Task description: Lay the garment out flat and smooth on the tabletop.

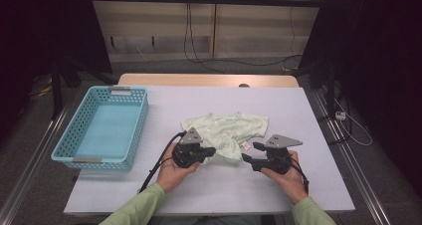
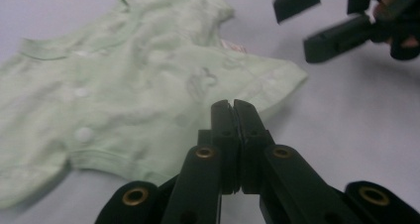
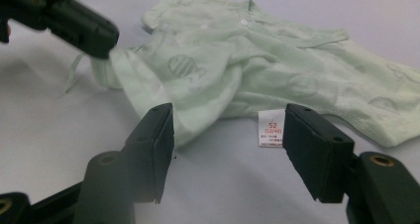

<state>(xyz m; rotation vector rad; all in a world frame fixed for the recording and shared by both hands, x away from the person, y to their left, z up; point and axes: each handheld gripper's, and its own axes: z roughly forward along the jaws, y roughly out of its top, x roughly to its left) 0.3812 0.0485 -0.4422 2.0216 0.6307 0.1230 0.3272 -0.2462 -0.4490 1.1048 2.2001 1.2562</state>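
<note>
The left gripper is pressing its jaws together, apparently pinching the near hem of the pale green baby garment at frame centre; the right gripper is holding its jaws spread beside the size label. Grasping looks under way; next, the right must close on fabric. The pinched cloth is hidden behind the jaws.

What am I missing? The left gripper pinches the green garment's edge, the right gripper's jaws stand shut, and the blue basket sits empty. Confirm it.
Not quite: the right gripper has its jaws open, astride the garment's white label, as the right gripper view shows. The left gripper does pinch the green garment, and the blue basket is empty.
</note>
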